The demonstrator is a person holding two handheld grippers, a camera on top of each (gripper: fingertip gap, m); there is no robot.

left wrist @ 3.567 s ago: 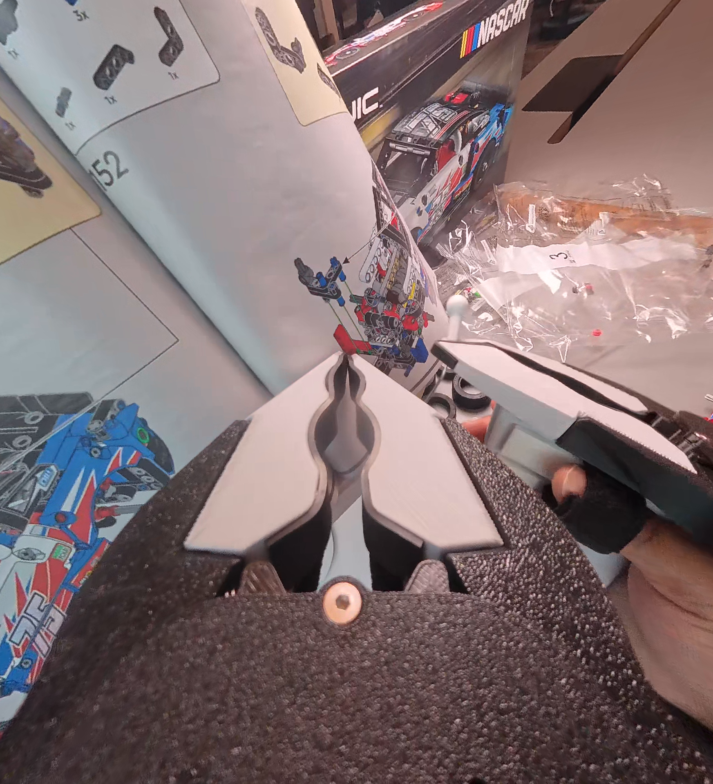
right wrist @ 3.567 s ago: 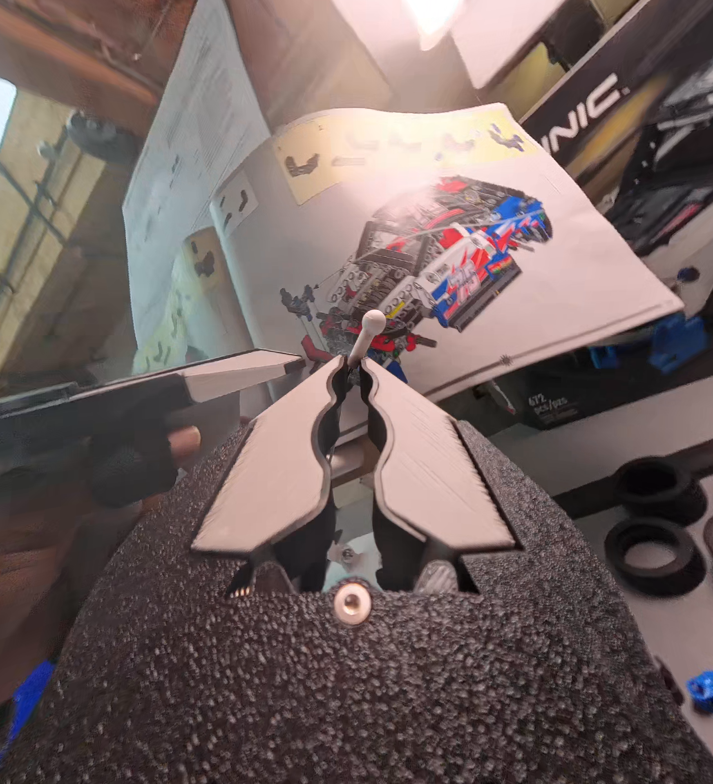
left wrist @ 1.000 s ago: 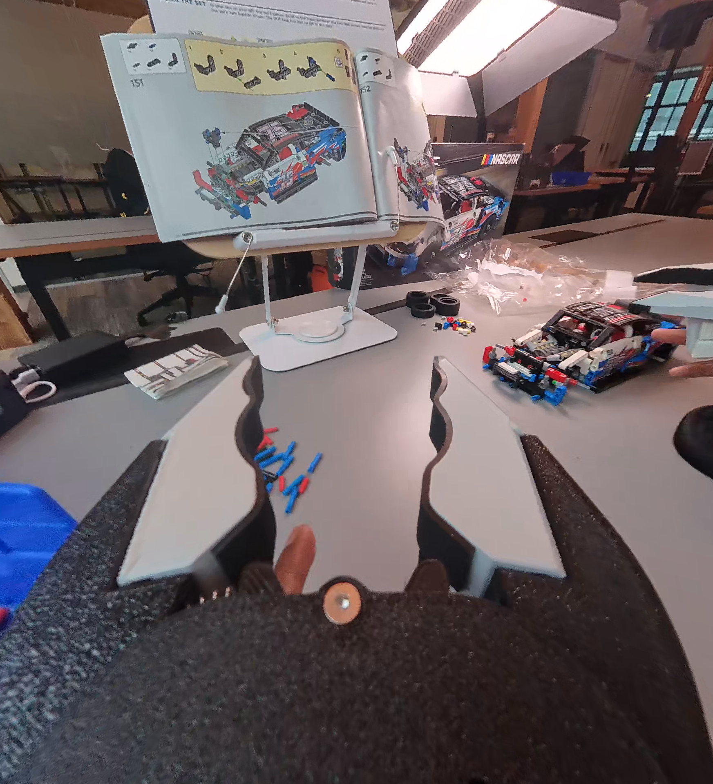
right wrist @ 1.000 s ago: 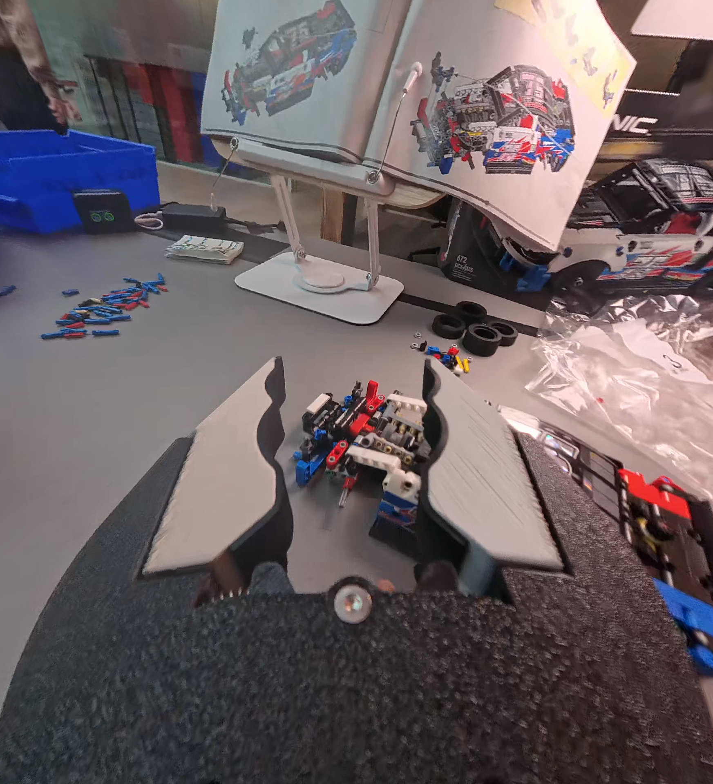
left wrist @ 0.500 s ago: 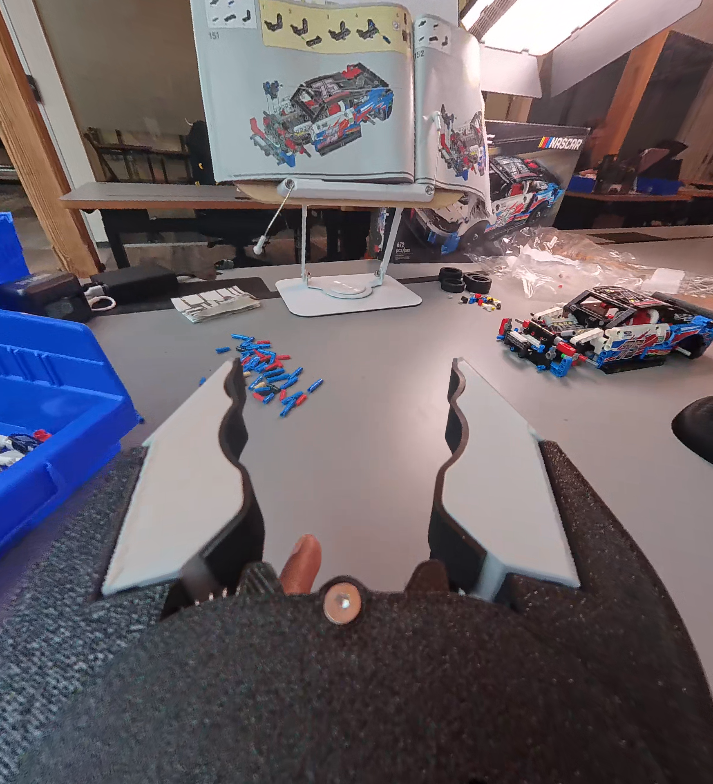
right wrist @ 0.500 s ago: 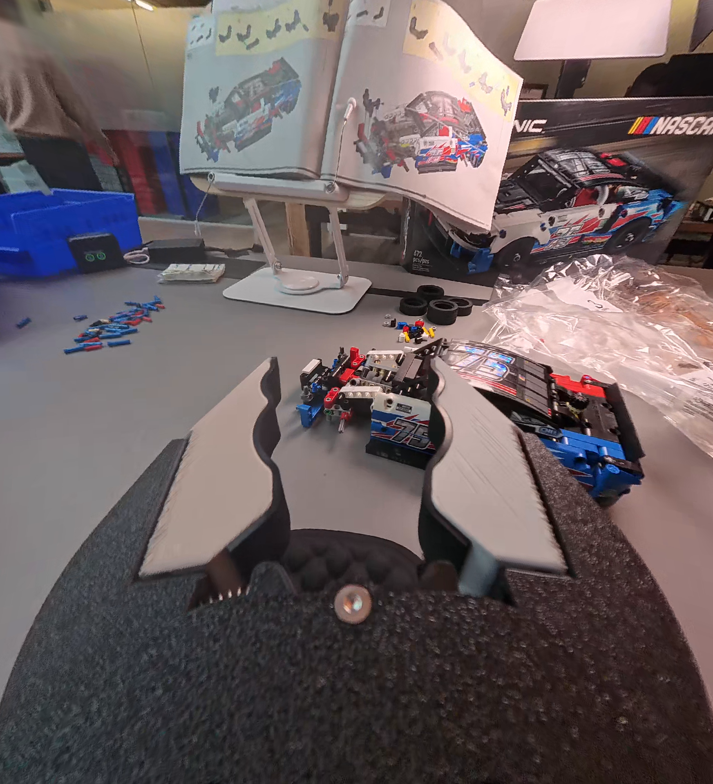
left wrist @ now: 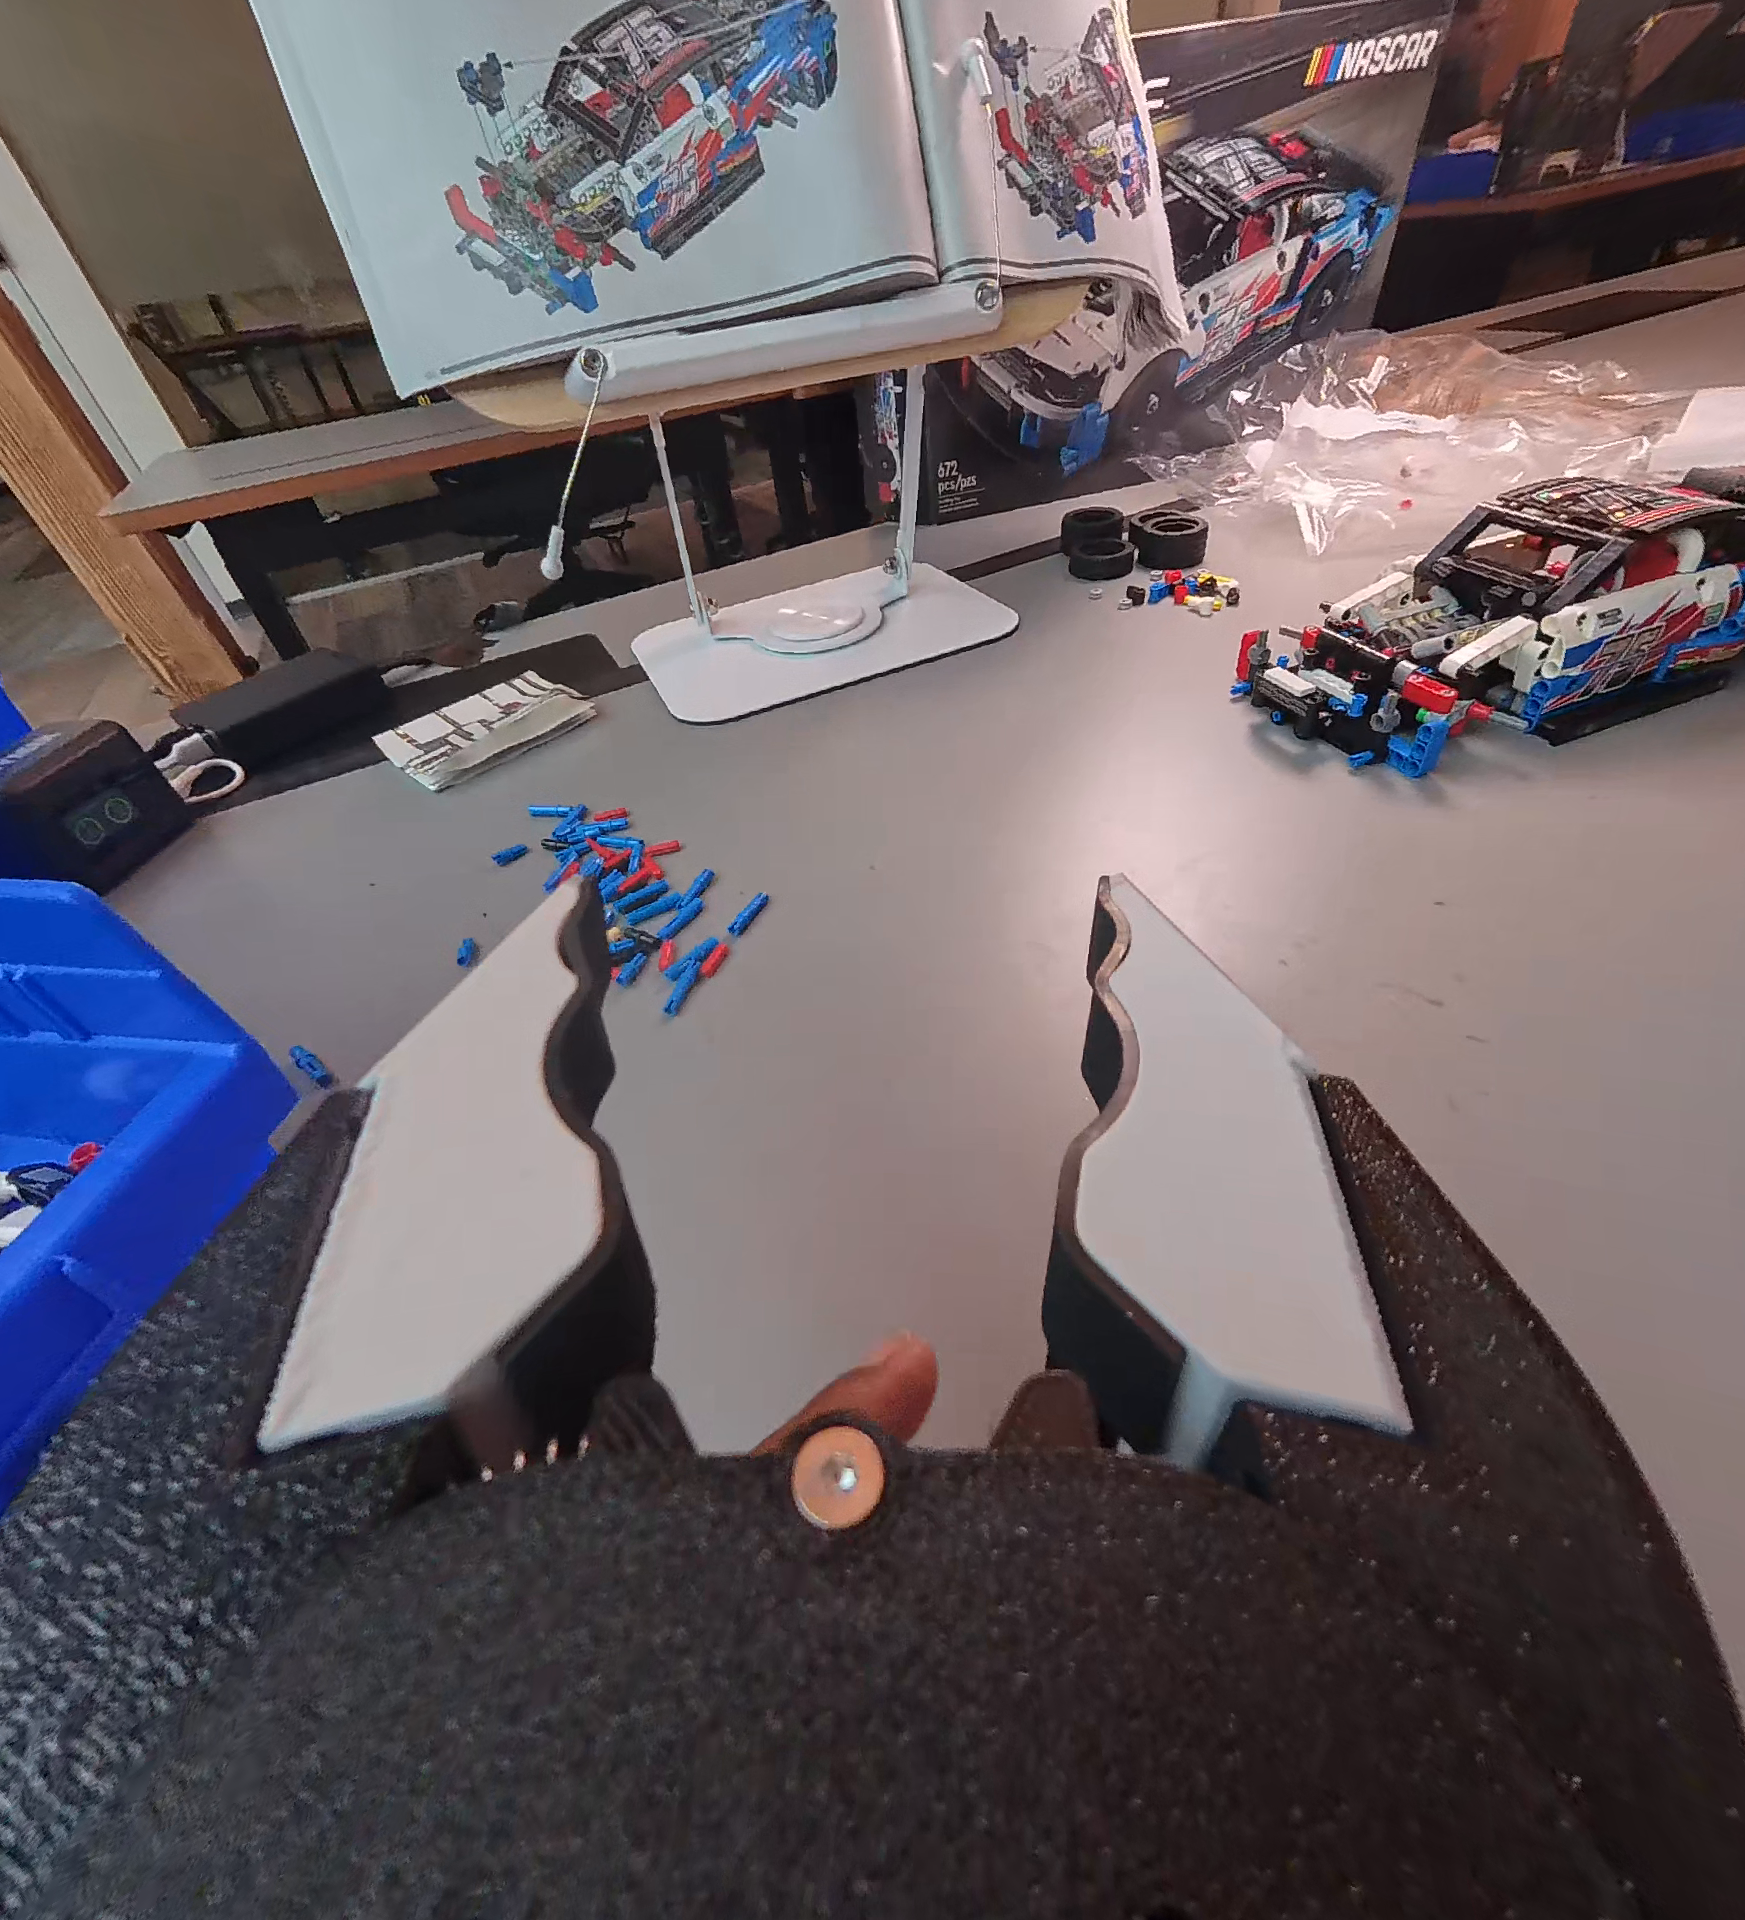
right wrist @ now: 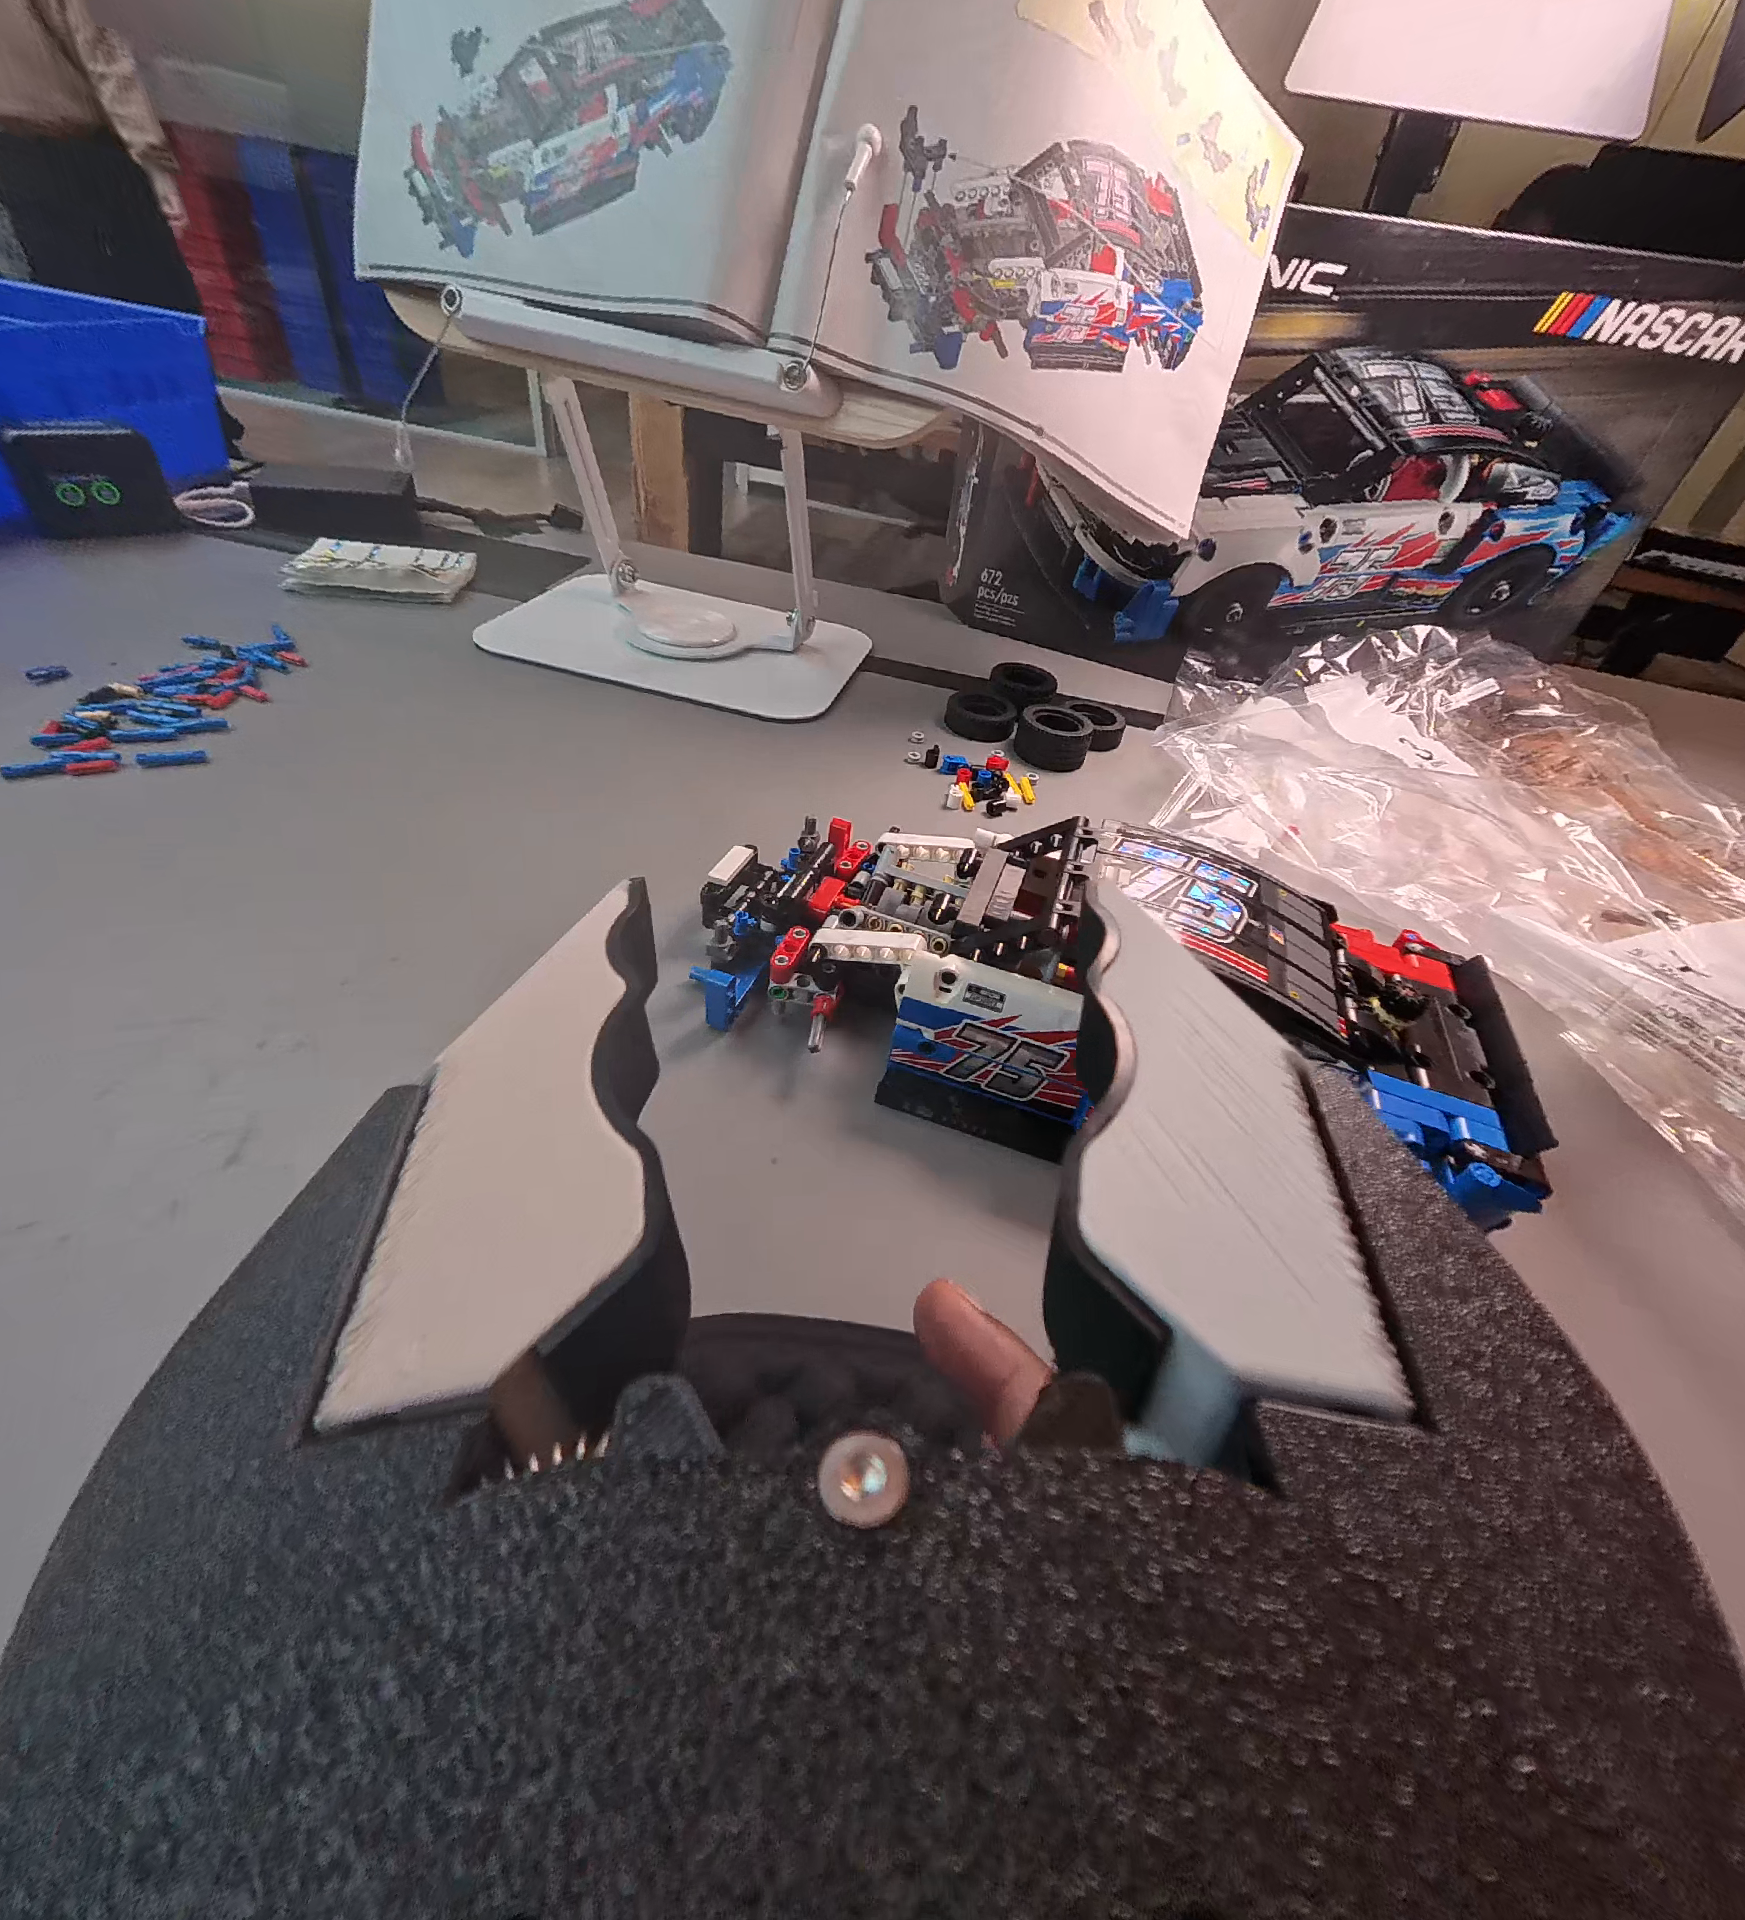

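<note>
The left gripper gapes wide, empty, over the grey bench, blue and red pins just beyond its left finger. The right gripper (also wide, empty) hangs near the toy car, which lies just ahead.

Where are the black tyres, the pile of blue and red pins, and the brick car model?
black tyres (right wrist: 1053,732): right wrist view, front tyre's tread.
pile of blue and red pins (left wrist: 639,896): left wrist view, middle of pile.
brick car model (left wrist: 1616,634): left wrist view, its side panel.
</note>
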